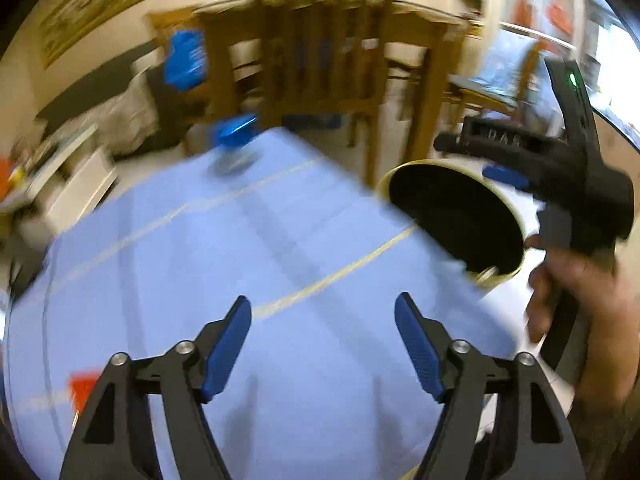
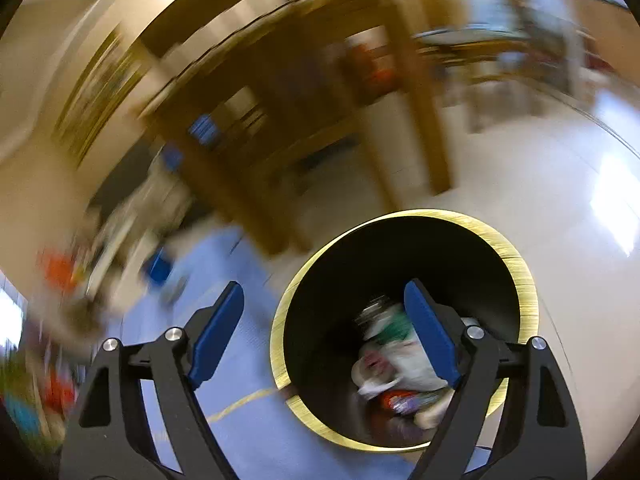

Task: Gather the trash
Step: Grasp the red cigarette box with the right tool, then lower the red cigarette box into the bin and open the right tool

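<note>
Right wrist: trash (image 2: pixel 394 364) in bin (image 2: pixel 516 264) below spread fingers (image 2: pixel 218 332).

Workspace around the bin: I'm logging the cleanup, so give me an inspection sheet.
Surface: blue table cover with pale tape lines.
Job's things: gold-rimmed bin beside the table, holding crumpled trash.
Clutter: small blue item at the far table edge, red scrap near left; both blurred.
Grippers: left gripper open, empty; right gripper open over the bin.
Cables: nothing seen.
Surroundings: wooden chairs, pale floor.
</note>
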`<state>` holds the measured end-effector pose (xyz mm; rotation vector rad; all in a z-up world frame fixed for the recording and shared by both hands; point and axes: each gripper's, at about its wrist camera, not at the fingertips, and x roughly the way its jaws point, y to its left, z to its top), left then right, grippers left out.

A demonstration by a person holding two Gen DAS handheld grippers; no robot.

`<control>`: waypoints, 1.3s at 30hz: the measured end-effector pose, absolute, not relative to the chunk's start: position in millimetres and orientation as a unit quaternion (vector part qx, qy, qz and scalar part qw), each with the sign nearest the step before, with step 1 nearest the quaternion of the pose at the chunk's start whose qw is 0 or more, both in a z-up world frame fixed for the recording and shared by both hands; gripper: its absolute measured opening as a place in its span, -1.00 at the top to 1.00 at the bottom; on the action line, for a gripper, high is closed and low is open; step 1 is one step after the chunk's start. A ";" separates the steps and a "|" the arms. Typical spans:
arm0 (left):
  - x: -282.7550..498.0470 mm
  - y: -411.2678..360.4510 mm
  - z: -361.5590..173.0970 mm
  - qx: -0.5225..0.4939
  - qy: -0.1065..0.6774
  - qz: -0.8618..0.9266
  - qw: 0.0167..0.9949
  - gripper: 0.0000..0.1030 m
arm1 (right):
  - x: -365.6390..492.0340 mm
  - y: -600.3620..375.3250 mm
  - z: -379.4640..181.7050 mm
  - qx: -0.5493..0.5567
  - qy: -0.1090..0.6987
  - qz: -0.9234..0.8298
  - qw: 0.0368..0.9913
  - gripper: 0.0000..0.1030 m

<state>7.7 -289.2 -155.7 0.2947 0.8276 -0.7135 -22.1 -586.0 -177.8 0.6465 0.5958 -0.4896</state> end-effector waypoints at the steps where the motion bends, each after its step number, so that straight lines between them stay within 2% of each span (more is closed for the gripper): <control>1: 12.3 -262.0 -160.2 0.122 0.407 -0.328 0.844 -0.41 | -5.2 -568.7 -178.0 0.286 0.304 -0.202 0.886 -0.59; 6: 29.2 -174.6 -175.6 0.032 0.468 -0.295 0.832 -0.26 | 57.4 -469.1 -173.8 0.199 0.352 -0.034 0.914 -0.62; 10: 10.9 -124.6 -173.1 0.026 0.470 -0.298 0.830 -0.32 | 91.9 -400.5 -170.2 0.171 0.365 0.079 0.912 -0.74; 12: -3.1 -94.9 -174.9 0.037 0.465 -0.300 0.832 -0.47 | 109.1 -351.2 -169.2 0.112 0.388 0.150 0.903 -0.91; 17: -9.2 -40.3 -188.3 0.034 0.468 -0.276 0.839 -0.49 | 131.9 -218.0 -205.7 -0.101 0.491 0.286 0.817 -0.89; 20: -7.2 -28.6 -190.6 0.014 0.469 -0.278 0.838 -0.44 | 126.7 -182.7 -219.0 -0.182 0.498 0.301 0.793 -0.89; 22: -8.1 -29.5 -188.7 0.016 0.465 -0.285 0.838 -0.41 | 132.3 -181.6 -217.4 -0.166 0.516 0.291 0.788 -0.70; 23: -10.2 -31.8 -188.1 0.019 0.463 -0.293 0.836 -0.35 | 133.5 -182.4 -215.0 -0.163 0.517 0.288 0.789 -0.42; 24: -11.1 -36.7 -187.1 0.024 0.461 -0.302 0.834 -0.29 | 136.0 -185.0 -211.0 -0.154 0.524 0.279 0.790 -0.36; 29: -5.6 -81.4 -183.1 0.061 0.444 -0.340 0.827 -0.19 | 122.1 -204.0 -178.2 -0.096 0.508 0.252 0.818 -0.33; 30: -2.3 -93.7 -181.5 0.068 0.440 -0.347 0.826 -0.12 | 118.5 -218.0 -159.0 -0.057 0.490 0.243 0.835 -0.33; 35: 6.8 -183.6 -169.4 0.122 0.416 -0.392 0.812 -0.11 | 80.3 -313.0 -89.9 0.125 0.395 0.178 0.893 -0.34; 37: 6.3 -213.8 -166.3 0.142 0.410 -0.404 0.805 0.25 | 64.8 -345.3 -84.3 0.148 0.381 0.140 0.902 -0.34; 38: 6.6 -237.7 -167.0 0.158 0.413 -0.418 0.794 0.95 | 53.5 -370.1 -84.4 0.161 0.374 0.107 0.907 -0.34; 39: 7.0 -254.6 -167.9 0.167 0.419 -0.427 0.784 0.95 | 46.3 -388.4 -84.8 0.174 0.370 0.088 0.908 -0.34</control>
